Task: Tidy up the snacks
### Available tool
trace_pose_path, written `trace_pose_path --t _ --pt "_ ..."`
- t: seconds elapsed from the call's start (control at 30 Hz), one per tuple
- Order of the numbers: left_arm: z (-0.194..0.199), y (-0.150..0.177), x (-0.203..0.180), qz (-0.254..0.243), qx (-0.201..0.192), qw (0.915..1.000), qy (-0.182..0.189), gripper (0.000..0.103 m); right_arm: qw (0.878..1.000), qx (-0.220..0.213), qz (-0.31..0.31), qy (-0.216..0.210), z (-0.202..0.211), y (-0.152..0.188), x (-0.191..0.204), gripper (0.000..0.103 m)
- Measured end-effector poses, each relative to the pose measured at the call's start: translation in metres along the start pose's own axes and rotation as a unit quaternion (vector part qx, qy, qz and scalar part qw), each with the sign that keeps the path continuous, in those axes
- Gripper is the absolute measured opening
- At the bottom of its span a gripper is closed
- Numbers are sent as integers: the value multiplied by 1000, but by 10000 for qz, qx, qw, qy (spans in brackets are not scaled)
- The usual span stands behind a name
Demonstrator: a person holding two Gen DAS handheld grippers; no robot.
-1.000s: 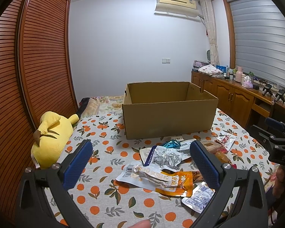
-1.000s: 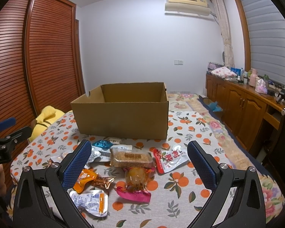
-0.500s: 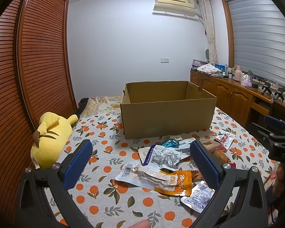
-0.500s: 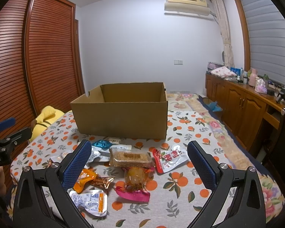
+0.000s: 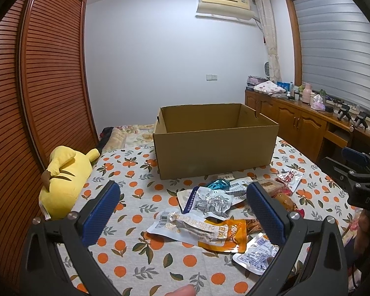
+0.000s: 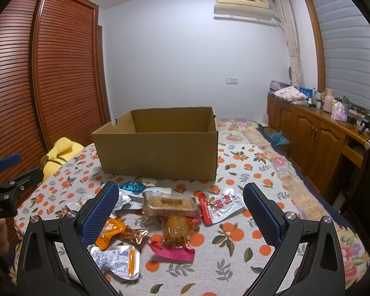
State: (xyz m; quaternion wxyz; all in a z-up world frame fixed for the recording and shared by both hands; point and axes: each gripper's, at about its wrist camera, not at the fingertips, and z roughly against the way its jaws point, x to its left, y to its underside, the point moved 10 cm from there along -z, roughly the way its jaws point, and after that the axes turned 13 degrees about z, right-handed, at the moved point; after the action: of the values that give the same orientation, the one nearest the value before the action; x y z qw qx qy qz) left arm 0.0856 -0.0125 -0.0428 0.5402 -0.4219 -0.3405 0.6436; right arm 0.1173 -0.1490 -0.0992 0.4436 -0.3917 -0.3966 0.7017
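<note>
An open, empty cardboard box [image 5: 214, 145] [image 6: 157, 153] stands on the orange-print tablecloth. Several snack packets lie in front of it: a silver pouch [image 5: 207, 201], an orange-and-white packet [image 5: 199, 229], a brown cake bar [image 6: 170, 203], a red-and-white pouch [image 6: 219, 206], a pink-wrapped sweet [image 6: 175, 236]. My left gripper [image 5: 182, 212] is open and empty, hovering over the left side of the pile. My right gripper [image 6: 178, 212] is open and empty, hovering over the right side of the pile.
A yellow plush toy [image 5: 66, 170] lies at the table's left edge. Wooden louvred wardrobe doors [image 5: 37, 98] stand on the left. A wooden sideboard [image 6: 315, 135] with bottles runs along the right wall. A bed with floral cover lies behind the box.
Both views have shifted only slightly; the grippers stay open and the snacks and box have not moved.
</note>
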Motion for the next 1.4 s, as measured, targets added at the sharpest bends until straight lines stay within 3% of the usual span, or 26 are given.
trace_pose_path --t 0.5,0.77,0.9,1.27,1.4 --pt "-8 19 -8 -104 264 9994 202 103 9998 165 39 -38 0 14 0 102" --pt "-25 57 -23 -240 804 9945 621 101 9988 457 53 -166 -7 40 -8 102" --pt "-32 79 -37 -331 1196 9877 956 98 9977 617 52 -277 -12 52 -11 102" --pt "-39 121 -75 -723 1990 9640 1611 74 9947 920 57 -452 -22 74 -15 102" --pt "-42 132 -80 -865 2135 9587 1669 57 9929 1029 97 -583 -28 78 -14 101"
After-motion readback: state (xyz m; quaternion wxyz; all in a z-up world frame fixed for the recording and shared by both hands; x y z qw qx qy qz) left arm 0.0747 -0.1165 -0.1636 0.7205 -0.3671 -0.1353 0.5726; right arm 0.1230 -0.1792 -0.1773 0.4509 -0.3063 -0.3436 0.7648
